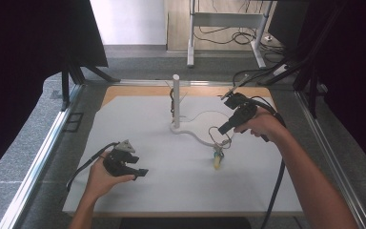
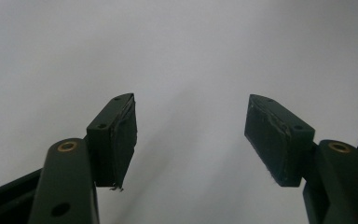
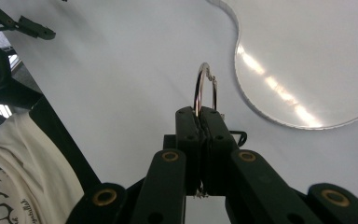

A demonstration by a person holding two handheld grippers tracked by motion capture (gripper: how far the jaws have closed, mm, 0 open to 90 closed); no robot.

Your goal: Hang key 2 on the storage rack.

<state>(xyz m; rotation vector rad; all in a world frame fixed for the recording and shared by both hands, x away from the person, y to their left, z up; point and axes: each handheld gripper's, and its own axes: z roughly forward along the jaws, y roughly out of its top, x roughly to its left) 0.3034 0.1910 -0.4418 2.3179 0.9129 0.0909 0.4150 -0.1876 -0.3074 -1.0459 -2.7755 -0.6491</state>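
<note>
Right gripper [image 3: 200, 114]: I have its jaws pressed together on a metal ring [image 3: 205, 88], which sticks up from between the pads.
Ring: in the high view I see it held above the white mat [image 1: 171, 186], just right of the curved clear base [image 1: 193, 135].
Yellow tag [image 1: 217, 162]: it hangs below the ring on a small bunch of loops, near the mat.
Left gripper [image 2: 191, 135]: I hold it low over the mat at the left, jaws wide apart, nothing between them.
Post [image 1: 176, 100]: white, upright on the clear base, well apart from my left gripper.
</note>
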